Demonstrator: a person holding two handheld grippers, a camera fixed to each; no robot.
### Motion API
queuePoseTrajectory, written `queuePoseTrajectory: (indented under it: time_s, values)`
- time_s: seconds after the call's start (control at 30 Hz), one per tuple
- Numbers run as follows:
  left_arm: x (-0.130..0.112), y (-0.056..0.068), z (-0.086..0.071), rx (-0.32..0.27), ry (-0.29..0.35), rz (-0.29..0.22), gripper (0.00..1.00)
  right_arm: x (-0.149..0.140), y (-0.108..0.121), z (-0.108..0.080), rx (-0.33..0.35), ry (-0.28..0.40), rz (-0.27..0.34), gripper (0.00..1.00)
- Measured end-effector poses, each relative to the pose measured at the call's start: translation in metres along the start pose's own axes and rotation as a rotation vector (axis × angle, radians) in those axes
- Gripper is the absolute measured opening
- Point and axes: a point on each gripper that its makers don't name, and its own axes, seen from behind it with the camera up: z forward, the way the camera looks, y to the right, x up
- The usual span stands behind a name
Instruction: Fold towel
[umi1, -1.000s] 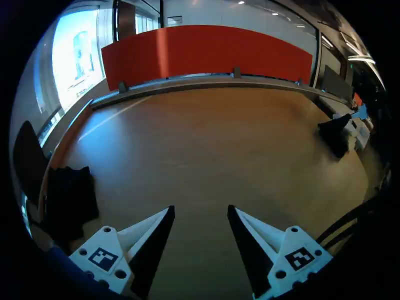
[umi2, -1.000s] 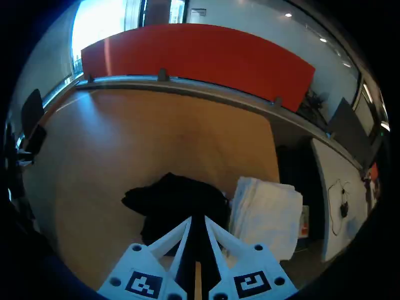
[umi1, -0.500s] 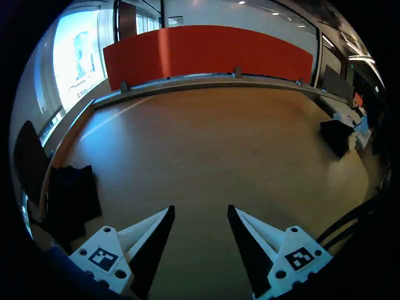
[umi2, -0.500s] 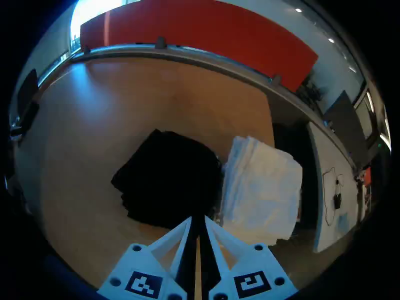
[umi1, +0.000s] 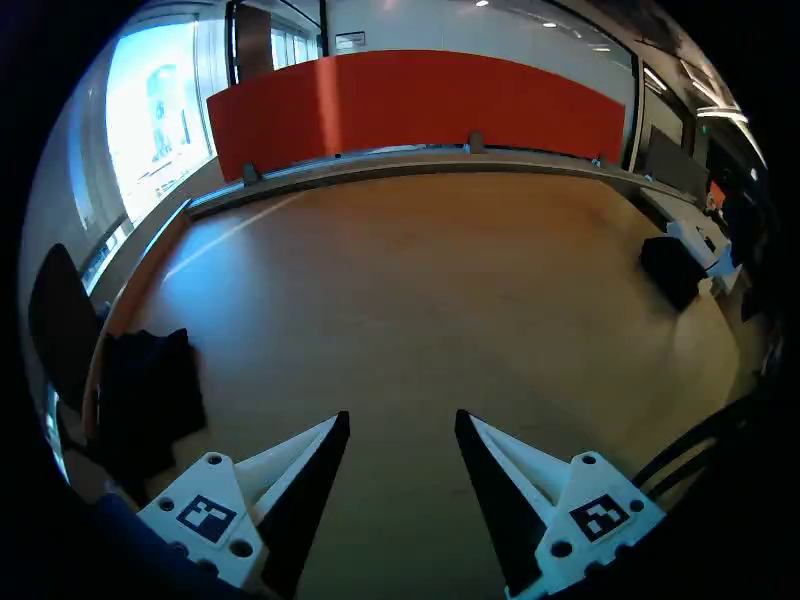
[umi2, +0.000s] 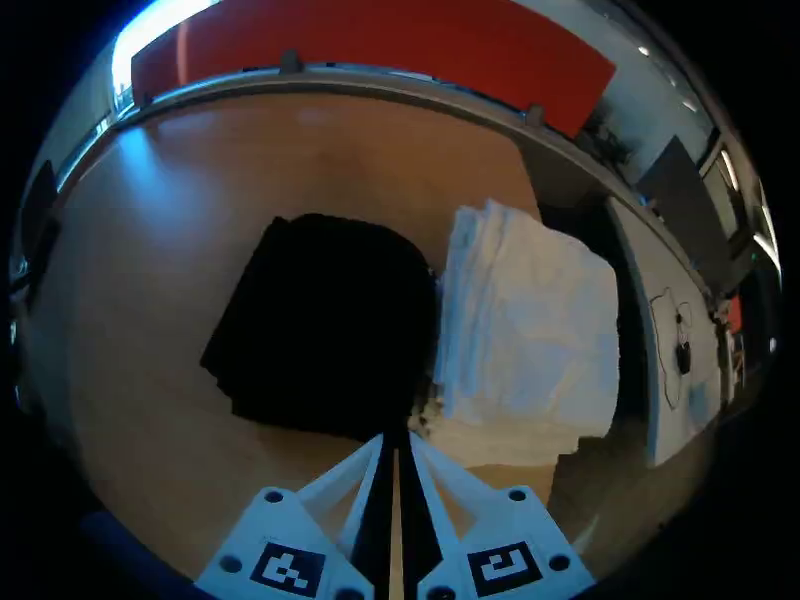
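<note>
My left gripper (umi1: 400, 415) sits at the bottom centre of the left gripper view. Its two white fingers with black inner faces are spread wide, with nothing between them but the wooden surface (umi1: 420, 280). At the lower left of this view a crumpled dark cloth (umi1: 145, 400) lies on the surface near its edge. Across the top runs a long red partition (umi1: 420, 100), and a bright window (umi1: 150, 110) fills the upper left. At the far right edge is a small dark pile (umi1: 672, 268) with something white just behind it, too small to make out further.

My right gripper (umi2: 395, 438) sits at the bottom centre of the right gripper view. Its fingers are drawn together to a thin sliver, and I see nothing caught between them. Just above the fingertips, in the middle of the frame, are two folded stacks side by side. The black towel stack (umi2: 320, 330) is on the left and the white towel stack (umi2: 530, 320) on the right, and their inner edges meet. Both lie flat on the wooden surface. The fingertips point at the near end of the seam between them, and I cannot tell whether they touch the cloth. On the right side of the frame a pale desk (umi2: 665, 390) stands apart from the surface.
</note>
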Motion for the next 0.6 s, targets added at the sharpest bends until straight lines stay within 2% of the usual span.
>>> queuePoseTrajectory:
  time_s: [0.3,0.6]
  values:
    - [-0.003,0.001,-0.002,0.004,-0.008,0.005,0.78,-0.011,0.001,0.014,-0.013,-0.023,0.023,0.05]
    - [-0.004,0.003,-0.002,0.003,-0.012,0.016,0.78,-0.021,0.004,0.029,-0.025,-0.039,0.073,0.05]
